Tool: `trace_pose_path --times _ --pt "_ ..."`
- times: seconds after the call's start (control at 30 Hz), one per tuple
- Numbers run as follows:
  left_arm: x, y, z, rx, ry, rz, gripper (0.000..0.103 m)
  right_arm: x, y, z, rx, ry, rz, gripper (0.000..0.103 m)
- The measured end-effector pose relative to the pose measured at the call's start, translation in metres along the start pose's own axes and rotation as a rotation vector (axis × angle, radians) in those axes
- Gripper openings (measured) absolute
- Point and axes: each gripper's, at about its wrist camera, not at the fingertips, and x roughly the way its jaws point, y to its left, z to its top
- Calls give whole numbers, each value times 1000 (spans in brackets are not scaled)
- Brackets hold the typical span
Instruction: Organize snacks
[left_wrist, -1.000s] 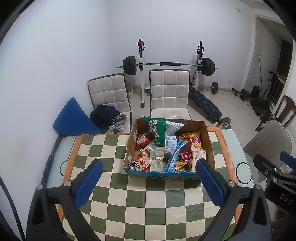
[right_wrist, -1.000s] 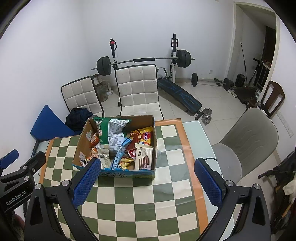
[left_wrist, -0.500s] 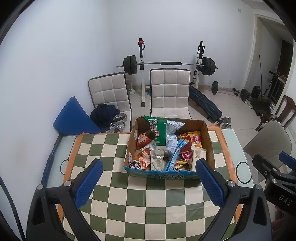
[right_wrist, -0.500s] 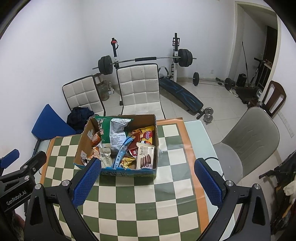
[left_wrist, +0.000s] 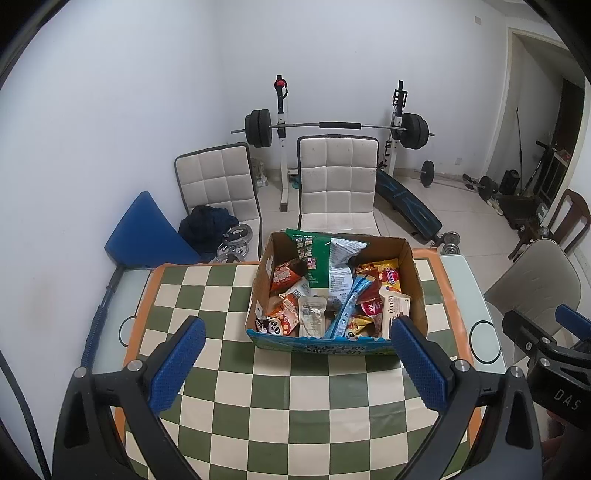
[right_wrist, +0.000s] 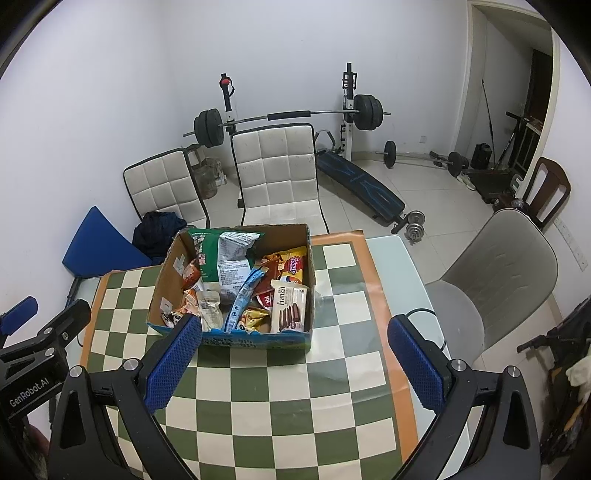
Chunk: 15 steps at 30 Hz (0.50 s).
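Note:
A cardboard box (left_wrist: 416, 284) full of snack packets stands on the far half of the checkered table (left_wrist: 295, 398). It also shows in the right wrist view (right_wrist: 159, 291). Inside lie a tall green bag (left_wrist: 312, 258), a white Franzzi wafer pack (right_wrist: 288, 310), a long blue stick pack (left_wrist: 349, 306) and several orange and red packets. My left gripper (left_wrist: 295, 365) is open and empty, hovering above the table in front of the box. My right gripper (right_wrist: 291, 365) is open and empty, in front of the box and a little to its right.
Two white padded chairs (left_wrist: 338, 184) stand behind the table, a grey chair (right_wrist: 498, 280) at its right. A barbell rack (left_wrist: 332, 127), a bench and dumbbells fill the floor beyond. A blue wedge cushion (left_wrist: 144, 236) leans at the left wall.
Both grippers have drifted slightly back from the box, so it sits a little higher in both views. Nothing was grasped or moved.

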Motion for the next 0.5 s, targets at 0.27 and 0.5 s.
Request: trace_pose_path --times 0.27,0.5 --pt "0 0 0 0 0 0 103 -1 -1 0 0 -3 0 103" --pt "0 0 0 1 -1 -1 103 -1 -1 0 -2 -3 1 103"
